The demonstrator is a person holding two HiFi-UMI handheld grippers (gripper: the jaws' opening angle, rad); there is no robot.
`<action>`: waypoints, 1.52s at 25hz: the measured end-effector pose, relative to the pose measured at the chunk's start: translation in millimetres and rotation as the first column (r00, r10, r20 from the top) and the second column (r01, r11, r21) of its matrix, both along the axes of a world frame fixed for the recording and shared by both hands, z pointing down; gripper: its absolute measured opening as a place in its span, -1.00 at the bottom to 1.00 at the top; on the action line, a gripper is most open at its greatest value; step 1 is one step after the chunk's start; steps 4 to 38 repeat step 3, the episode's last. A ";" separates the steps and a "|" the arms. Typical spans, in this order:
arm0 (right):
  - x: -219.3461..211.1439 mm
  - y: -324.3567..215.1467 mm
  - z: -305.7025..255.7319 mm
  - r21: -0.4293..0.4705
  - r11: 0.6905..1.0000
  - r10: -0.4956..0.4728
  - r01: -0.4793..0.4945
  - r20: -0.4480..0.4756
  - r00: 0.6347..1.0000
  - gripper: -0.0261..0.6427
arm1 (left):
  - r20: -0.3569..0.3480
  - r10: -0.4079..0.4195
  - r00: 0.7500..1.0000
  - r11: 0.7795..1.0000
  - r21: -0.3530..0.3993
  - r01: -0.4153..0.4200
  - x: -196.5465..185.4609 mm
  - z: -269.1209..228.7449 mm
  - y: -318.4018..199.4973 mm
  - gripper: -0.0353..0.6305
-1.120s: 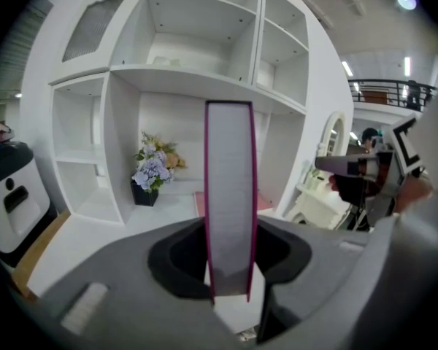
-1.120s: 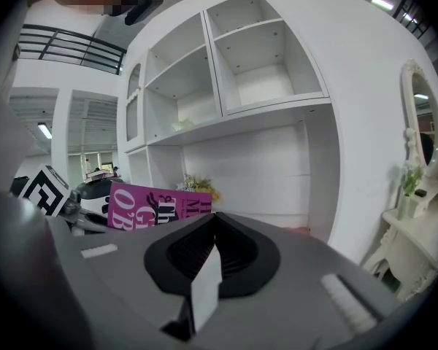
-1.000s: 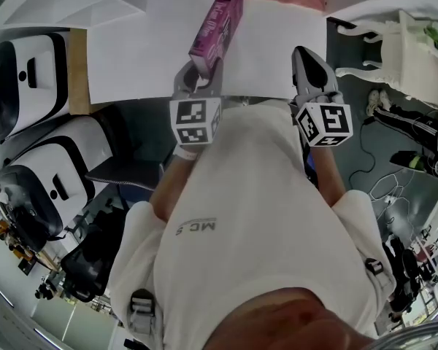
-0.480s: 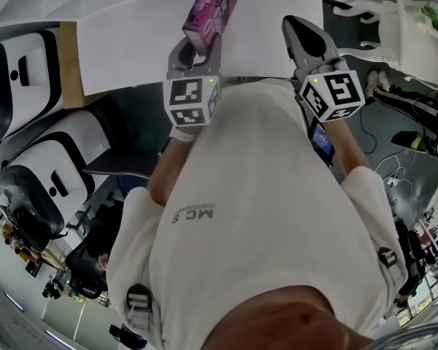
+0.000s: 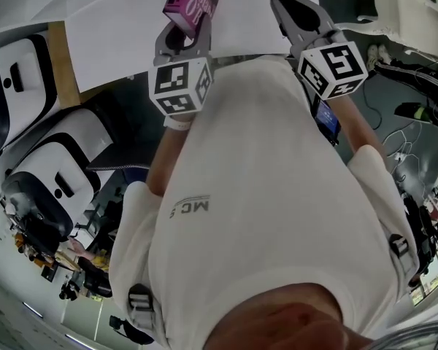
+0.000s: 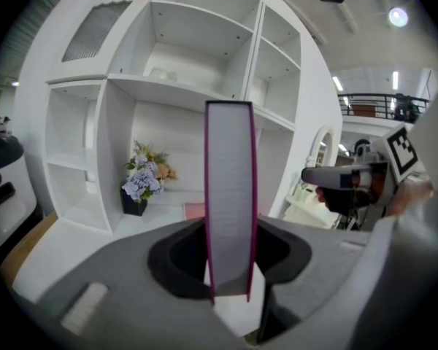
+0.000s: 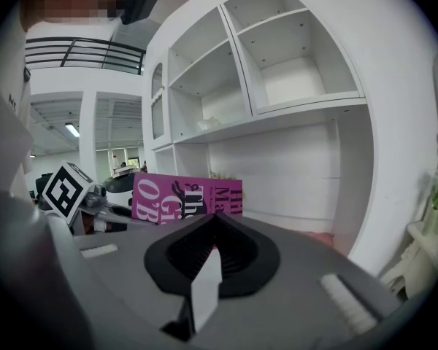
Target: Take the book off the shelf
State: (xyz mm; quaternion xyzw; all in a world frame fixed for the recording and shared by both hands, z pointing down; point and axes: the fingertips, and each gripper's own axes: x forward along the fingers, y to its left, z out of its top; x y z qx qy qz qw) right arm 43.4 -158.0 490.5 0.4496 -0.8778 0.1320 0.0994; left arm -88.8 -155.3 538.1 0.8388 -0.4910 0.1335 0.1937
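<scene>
- White shelf (image 6: pixel 168 86) fills the background ahead of both grippers.
- I have the left gripper (image 5: pixel 184 41) clamped on the magenta book (image 6: pixel 230 188). It juts forward on edge, its long axis along the gripper's line, and looks clear of the shelf.
- Right gripper (image 7: pixel 208 268), closed and empty, is just right of the book.
- Potted flowers (image 6: pixel 142 181) sit beyond, ahead-left; I judge nothing blocks a pull-back.
</scene>
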 end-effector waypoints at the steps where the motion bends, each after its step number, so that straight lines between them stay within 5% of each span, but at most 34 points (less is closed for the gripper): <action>1: -0.7 0.9 0.7 0.000 1.000 -0.001 0.001 0.001 1.000 -0.93 | -0.001 0.000 1.000 1.000 0.003 0.000 -0.1 -0.4 0.8 -0.47; 38: -2.5 3.0 1.9 0.000 1.000 -0.003 0.003 0.004 1.000 -0.93 | -0.004 0.000 1.000 1.000 0.008 0.000 -0.2 -0.9 2.4 -0.47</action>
